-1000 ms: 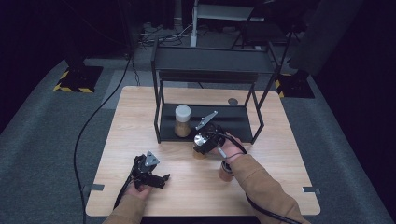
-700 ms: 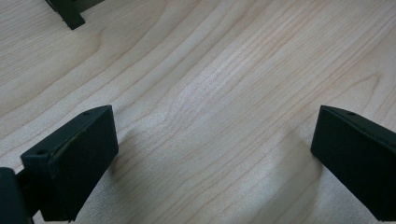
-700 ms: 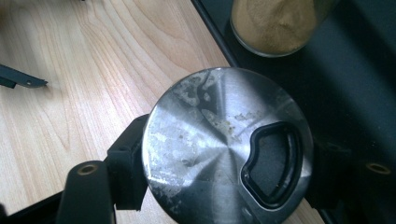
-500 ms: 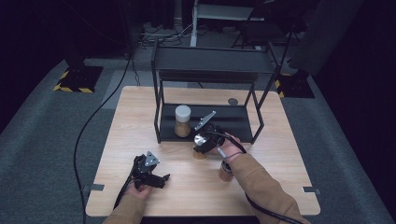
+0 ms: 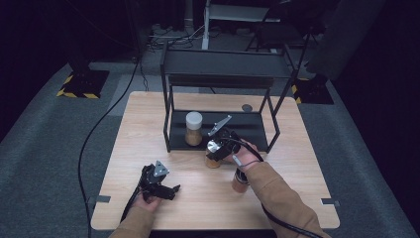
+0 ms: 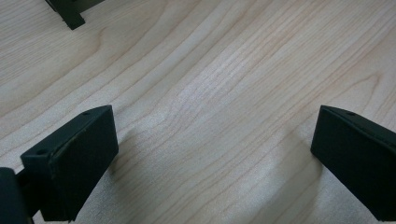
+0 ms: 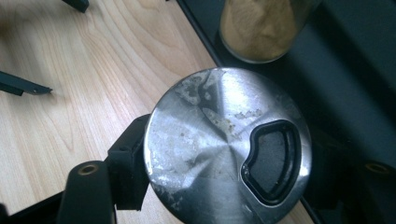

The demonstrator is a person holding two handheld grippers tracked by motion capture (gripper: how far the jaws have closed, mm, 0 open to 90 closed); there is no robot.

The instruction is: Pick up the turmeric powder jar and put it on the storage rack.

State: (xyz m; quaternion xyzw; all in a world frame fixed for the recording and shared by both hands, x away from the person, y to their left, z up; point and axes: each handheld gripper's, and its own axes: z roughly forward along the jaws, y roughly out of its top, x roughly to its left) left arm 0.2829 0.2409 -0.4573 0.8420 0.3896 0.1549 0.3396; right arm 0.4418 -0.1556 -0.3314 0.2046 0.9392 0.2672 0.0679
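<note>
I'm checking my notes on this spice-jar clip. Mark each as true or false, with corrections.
1. The right gripper is shut on a metal-lidded spice jar. True.
2. The left gripper holds a jar. False: its jaws are open over the bare wooden table.
3. A white-lidded jar stands on the black rack's lower shelf. True.
4. The table's near-right jar lies tipped over. False: it stands upright.

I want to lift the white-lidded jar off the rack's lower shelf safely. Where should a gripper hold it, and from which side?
The white-lidded jar stands upright and the rack's top shelf covers it from above, so probably grip its round body just under the lid, coming level from the open front.
</note>
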